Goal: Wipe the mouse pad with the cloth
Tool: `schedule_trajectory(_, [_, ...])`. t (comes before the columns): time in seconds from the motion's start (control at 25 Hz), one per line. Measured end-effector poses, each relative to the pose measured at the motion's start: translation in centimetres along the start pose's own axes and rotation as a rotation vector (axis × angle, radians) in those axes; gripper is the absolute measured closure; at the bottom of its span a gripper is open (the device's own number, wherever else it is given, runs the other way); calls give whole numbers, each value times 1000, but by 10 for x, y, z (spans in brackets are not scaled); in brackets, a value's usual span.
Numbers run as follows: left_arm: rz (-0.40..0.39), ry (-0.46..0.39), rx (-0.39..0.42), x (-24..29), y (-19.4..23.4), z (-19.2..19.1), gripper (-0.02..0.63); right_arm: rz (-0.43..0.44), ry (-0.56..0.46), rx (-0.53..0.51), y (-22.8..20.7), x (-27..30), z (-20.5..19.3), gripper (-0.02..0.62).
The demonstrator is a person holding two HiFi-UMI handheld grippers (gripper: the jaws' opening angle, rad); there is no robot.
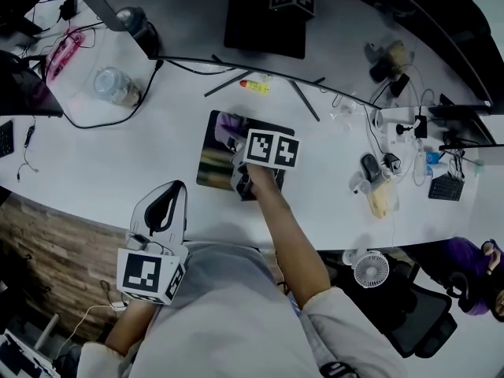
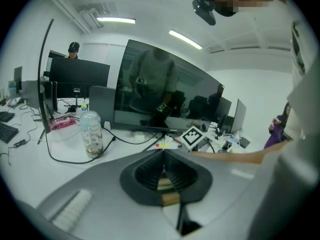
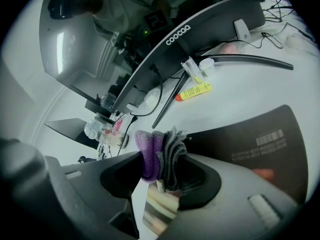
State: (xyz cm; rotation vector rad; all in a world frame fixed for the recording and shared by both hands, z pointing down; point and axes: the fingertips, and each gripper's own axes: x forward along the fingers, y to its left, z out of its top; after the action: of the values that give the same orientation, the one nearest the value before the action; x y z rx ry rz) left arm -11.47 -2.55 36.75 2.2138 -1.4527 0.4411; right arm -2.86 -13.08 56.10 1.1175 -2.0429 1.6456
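Cloth (image 3: pixel 150 156) is what I carry, but I begin nearest to me. My left tool (image 2: pixel 163 156) hangs close to my body at the near edge of the tabletop (image 1: pixel 118 156), with its jaws together and nothing between them. My right tool (image 3: pixel 161 168) is further forward, clamped on the folded cloth, over the near edge of the mouse pad (image 1: pixel 211 160). The pad lies with its long side across me, left to right, and most of it stretches beyond the tool. So I judge the right hand is the one to wipe, pushing away from me. Beyond the pad lies a yellow tube (image 1: pixel 254 87).
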Motion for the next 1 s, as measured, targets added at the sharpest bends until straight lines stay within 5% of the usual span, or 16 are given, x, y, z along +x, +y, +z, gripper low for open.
schedule_trajectory(1.0, [-37, 18, 32, 8, -30, -6, 606, -9, 2, 46, -39, -37, 0, 394])
